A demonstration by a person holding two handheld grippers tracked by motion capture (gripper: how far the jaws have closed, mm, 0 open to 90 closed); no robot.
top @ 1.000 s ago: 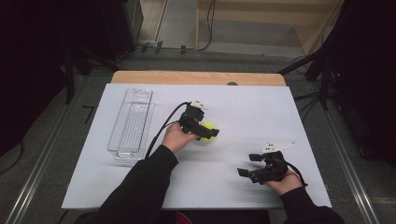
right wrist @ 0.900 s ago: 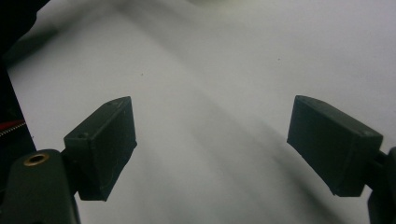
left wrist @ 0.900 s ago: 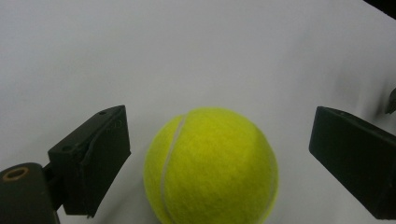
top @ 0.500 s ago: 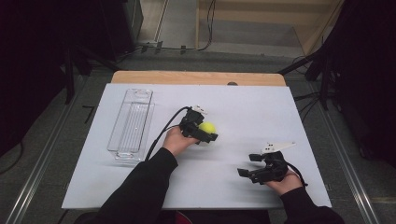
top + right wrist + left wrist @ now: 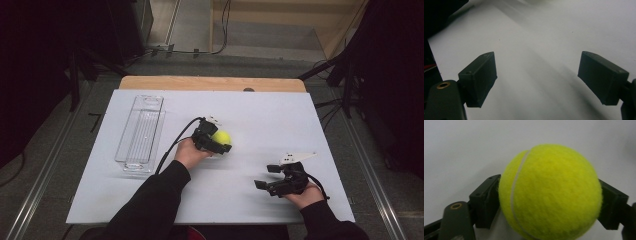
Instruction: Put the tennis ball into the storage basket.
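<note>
- Gripping the tennis ball (image 5: 221,137) with my left gripper (image 5: 218,142); its jaws have just been closing, and the ball sits between them.
- Left gripper view confirms contact: the ball (image 5: 550,192) is flanked by both black pads (image 5: 485,200), one pressing each side, with its white seam curving down the near face.
- Ball position: near the middle of the white bench (image 5: 260,115), low over or on its surface; I cannot tell from the high view whether it is lifted clear.
- Clear plastic tray (image 5: 140,132): lying flat on the bench, well to the left of the ball, long side running away from me. Not touched by either gripper.
- My right gripper (image 5: 265,176): held low over the bench, to the right of the ball and nearer to me, well apart from it.
- Right gripper view: jaws stand wide apart, pads (image 5: 480,77) with bare bench surface between them; nothing held.
- My left hand (image 5: 187,152) wraps the left gripper's body just behind the ball; its cable trails back from it, on the tray's side of the ball.
- Wooden edge (image 5: 210,83) visible beyond the white surface, on the far side of the ball.
</note>
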